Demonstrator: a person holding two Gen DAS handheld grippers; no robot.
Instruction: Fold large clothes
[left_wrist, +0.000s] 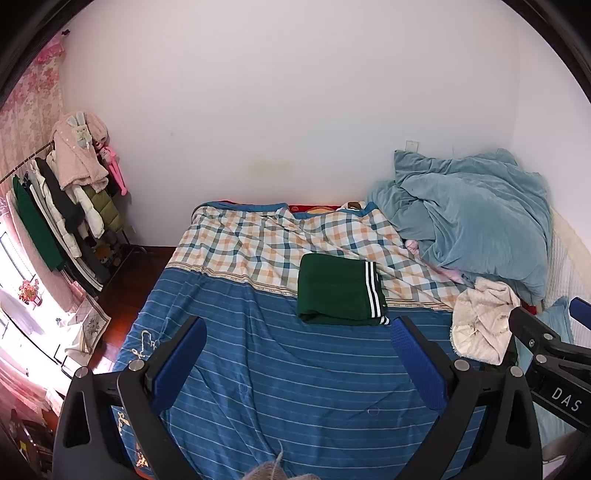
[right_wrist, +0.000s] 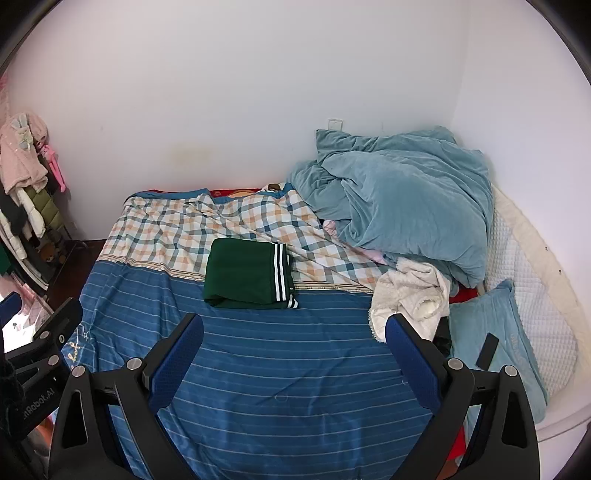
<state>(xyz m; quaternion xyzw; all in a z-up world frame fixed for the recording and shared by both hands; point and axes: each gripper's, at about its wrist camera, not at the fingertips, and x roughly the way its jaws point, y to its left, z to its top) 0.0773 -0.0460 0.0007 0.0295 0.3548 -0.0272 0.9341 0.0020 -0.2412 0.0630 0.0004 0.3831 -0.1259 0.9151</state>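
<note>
The left tongs (left_wrist: 298, 347) stand spread wide with nothing between their blue pads, low in the frame above the striped blue quilt (left_wrist: 280, 369) on the bed. The right tongs (right_wrist: 294, 343) are likewise parted and empty; in the left wrist view they show at the lower right edge.

Beyond both, at mid-frame, the green garment with white stripes (right_wrist: 247, 273) lies already folded into a neat rectangle, straddling the line where the blue stripes meet the checked panel (right_wrist: 177, 229). To the right of centre, a cream fleecy garment (right_wrist: 410, 295) lies crumpled against the heaped teal duvet (right_wrist: 406, 199), likely the next piece to fold. It looks soft, bulky and light, limp rather than slippery; taking it by two edge corners or the shoulders would let it hang open.

No containers show; a clothes rack (left_wrist: 55, 206) at the left edge holds hanging coats.
</note>
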